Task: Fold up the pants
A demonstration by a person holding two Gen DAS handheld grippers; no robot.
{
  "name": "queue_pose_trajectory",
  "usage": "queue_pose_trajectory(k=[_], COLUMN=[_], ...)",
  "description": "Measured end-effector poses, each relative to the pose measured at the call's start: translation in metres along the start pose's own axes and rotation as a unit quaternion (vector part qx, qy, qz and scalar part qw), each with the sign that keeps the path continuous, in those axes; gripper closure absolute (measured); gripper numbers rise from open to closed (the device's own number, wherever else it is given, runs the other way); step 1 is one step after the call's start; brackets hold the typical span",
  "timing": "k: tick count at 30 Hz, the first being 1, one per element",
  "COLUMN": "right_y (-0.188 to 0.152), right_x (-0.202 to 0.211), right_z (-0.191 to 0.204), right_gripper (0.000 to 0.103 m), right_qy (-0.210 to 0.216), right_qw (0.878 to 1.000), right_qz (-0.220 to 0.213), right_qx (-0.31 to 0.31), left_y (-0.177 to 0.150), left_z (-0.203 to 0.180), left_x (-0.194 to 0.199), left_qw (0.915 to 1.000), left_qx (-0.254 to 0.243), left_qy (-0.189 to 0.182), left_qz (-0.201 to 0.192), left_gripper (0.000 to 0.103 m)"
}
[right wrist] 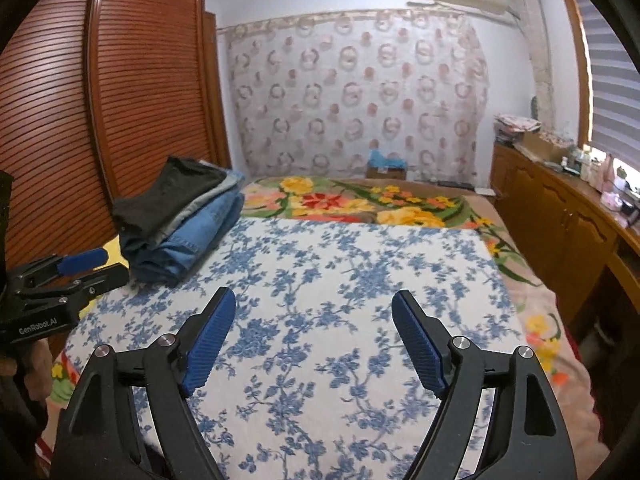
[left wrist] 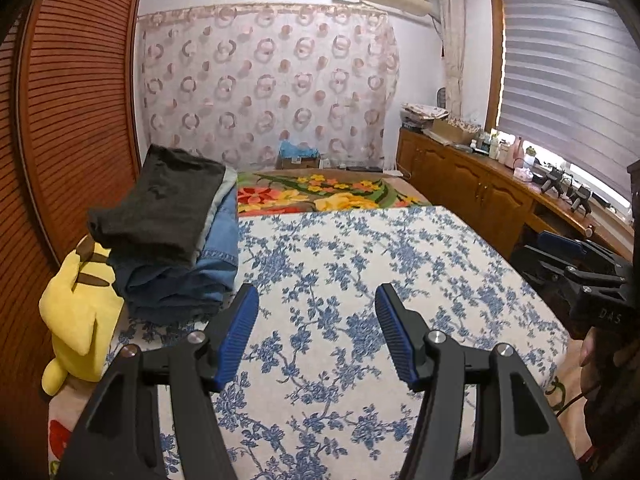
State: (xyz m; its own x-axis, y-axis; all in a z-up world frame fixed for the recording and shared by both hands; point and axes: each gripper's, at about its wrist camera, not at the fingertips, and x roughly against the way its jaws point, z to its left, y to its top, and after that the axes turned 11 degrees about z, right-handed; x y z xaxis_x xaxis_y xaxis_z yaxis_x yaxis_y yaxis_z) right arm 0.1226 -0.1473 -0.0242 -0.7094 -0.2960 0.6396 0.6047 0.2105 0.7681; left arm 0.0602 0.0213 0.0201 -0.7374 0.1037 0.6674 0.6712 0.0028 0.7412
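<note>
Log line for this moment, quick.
left tongs: open, empty | right tongs: open, empty | folded pants stack: far-left on bed | blue floral cloth: flat, nothing on it

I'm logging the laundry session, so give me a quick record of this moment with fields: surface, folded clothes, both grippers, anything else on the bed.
surface: blue floral cloth spread flat on the bed, over a flowered blanket
folded clothes: stack of pants at the cloth's far left corner, dark pair on top, blue denim beneath
left gripper: open, nothing between the fingers, above the cloth
right gripper: open, nothing between the fingers, above the cloth
other: yellow plush toy at the bed's left edge beside the stack
</note>
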Motion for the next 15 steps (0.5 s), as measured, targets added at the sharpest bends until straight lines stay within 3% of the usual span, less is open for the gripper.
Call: queue_pose_trajectory(k=[15], right_y=[0.006], right_x=[0.041], right_z=[-0.009], right_gripper=[0.016], right_qy=[-0.032], right_qw=[0.998], right_qz=[-0.05], right_qx=[-0.018], left_y=[0.009], left_z=[-0.004], left_x=[0.029], left_qw=[0.9994], left_qx=[0.003], left_qy=[0.02], left_qz=[-0.028], left_gripper=[0.043])
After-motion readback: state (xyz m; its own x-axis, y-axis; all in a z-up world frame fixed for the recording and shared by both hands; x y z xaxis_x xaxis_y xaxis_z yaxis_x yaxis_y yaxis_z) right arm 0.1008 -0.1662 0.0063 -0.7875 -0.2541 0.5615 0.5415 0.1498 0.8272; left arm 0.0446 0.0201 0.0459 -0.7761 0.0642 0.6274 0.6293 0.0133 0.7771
